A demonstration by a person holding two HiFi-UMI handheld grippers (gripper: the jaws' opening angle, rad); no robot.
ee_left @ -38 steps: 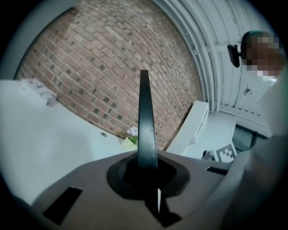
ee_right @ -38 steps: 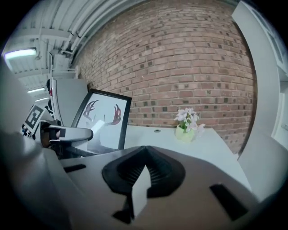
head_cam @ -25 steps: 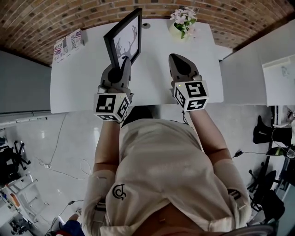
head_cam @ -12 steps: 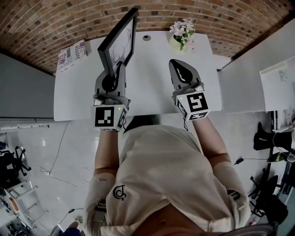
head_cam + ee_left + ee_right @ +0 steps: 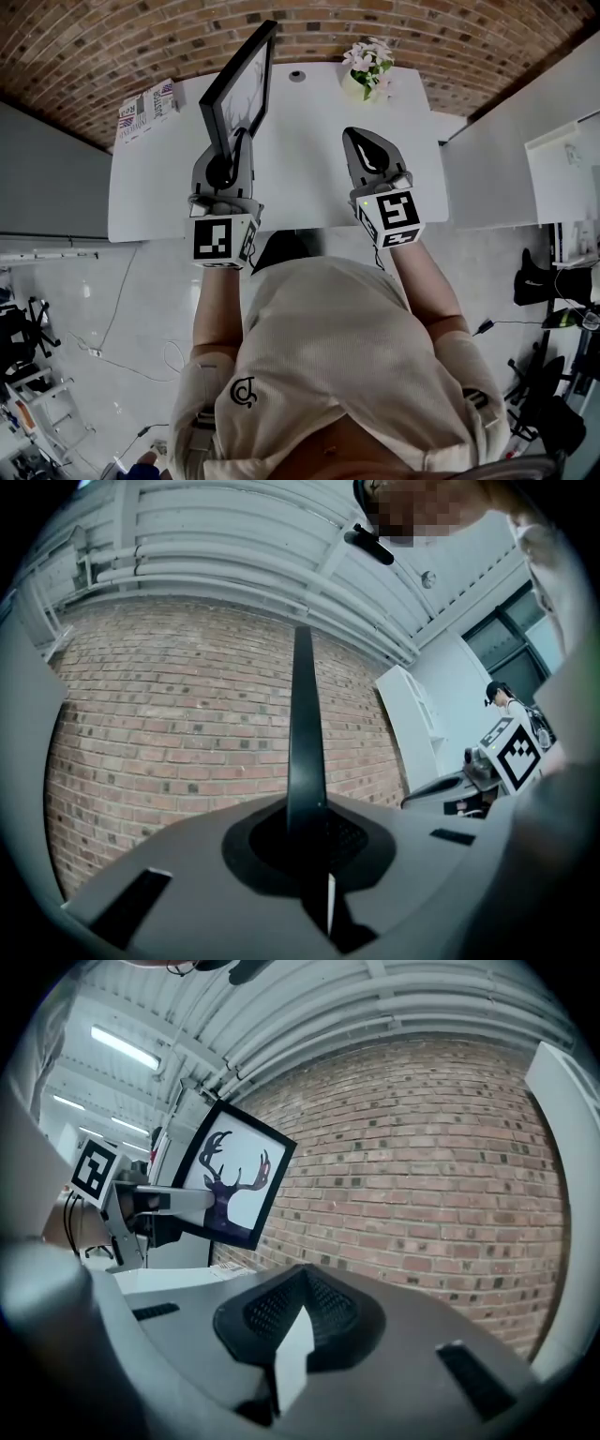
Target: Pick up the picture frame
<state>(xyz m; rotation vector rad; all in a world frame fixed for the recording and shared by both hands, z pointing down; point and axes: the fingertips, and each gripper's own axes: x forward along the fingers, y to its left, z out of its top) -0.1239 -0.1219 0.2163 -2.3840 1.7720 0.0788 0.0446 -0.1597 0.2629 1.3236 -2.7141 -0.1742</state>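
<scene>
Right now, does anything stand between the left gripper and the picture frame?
Nothing visible does. The left gripper is shut on the picture frame at its lower edge and holds it above the white table. The right gripper is shut and empty, apart from the frame.

The thin black rectangular picture frame point(image 5: 239, 84) has a smooth, satin-dark rim, and its white deer print looks like flat paper with a faint sheen. The grey left gripper point(image 5: 236, 141) and grey right gripper point(image 5: 360, 133) are matt moulded plastic. Their black pads point(image 5: 323, 1309) are finely dimpled, like rubber mesh. The white rectangular table point(image 5: 300, 169) is smooth and matt. At twelve o'clock in the head view, the red-brown brick wall point(image 5: 112, 47) is rough. At six o'clock, the person's cream top point(image 5: 328, 356) is ribbed knit cloth. At eight o'clock, the pale floor point(image 5: 112, 309) has a slight gloss.
</scene>
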